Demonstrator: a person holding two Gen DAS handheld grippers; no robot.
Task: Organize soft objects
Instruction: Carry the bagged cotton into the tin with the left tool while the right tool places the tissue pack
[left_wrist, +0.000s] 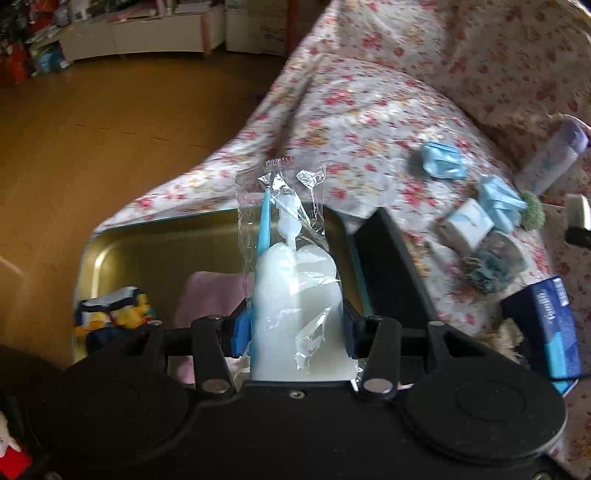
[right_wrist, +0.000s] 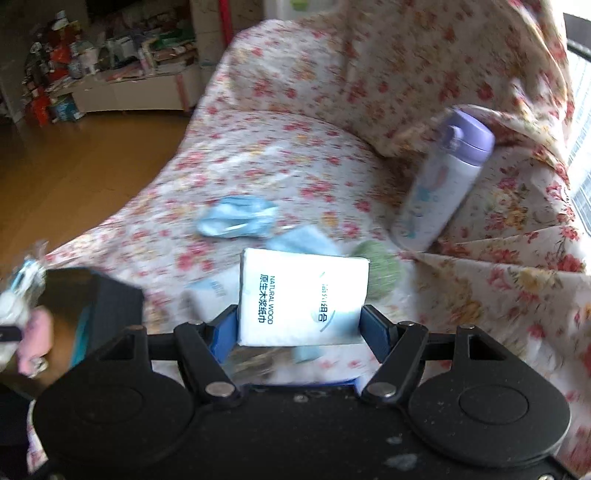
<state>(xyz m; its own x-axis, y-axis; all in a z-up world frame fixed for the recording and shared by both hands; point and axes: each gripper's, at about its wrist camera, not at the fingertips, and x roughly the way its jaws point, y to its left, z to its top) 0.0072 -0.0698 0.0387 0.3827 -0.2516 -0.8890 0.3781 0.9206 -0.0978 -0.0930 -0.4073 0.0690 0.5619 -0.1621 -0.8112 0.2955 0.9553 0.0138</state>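
Floral sheeting (left_wrist: 369, 110) covers the sofa where the loose items lie, and a gold metal tray (left_wrist: 147, 236) sits at its front edge beside a wooden floor. Over that tray, the left gripper (left_wrist: 297, 328) is clamped on a white sponge brush in clear wrapping (left_wrist: 291, 266), its long axis running straight out along the fingers, handle end pointing away. Below it in the tray lie a pink cloth (left_wrist: 207, 295) and a yellow-and-navy soft toy (left_wrist: 114, 314), so the brush seems close to being set down. The right gripper (right_wrist: 299, 328) is closed on a white tissue pack (right_wrist: 303, 299), held above the sofa seat with the tray well off to its left. Crumpled blue face masks (right_wrist: 236, 218) and a purple-capped flask (right_wrist: 447, 177) remain on the cover beyond it.
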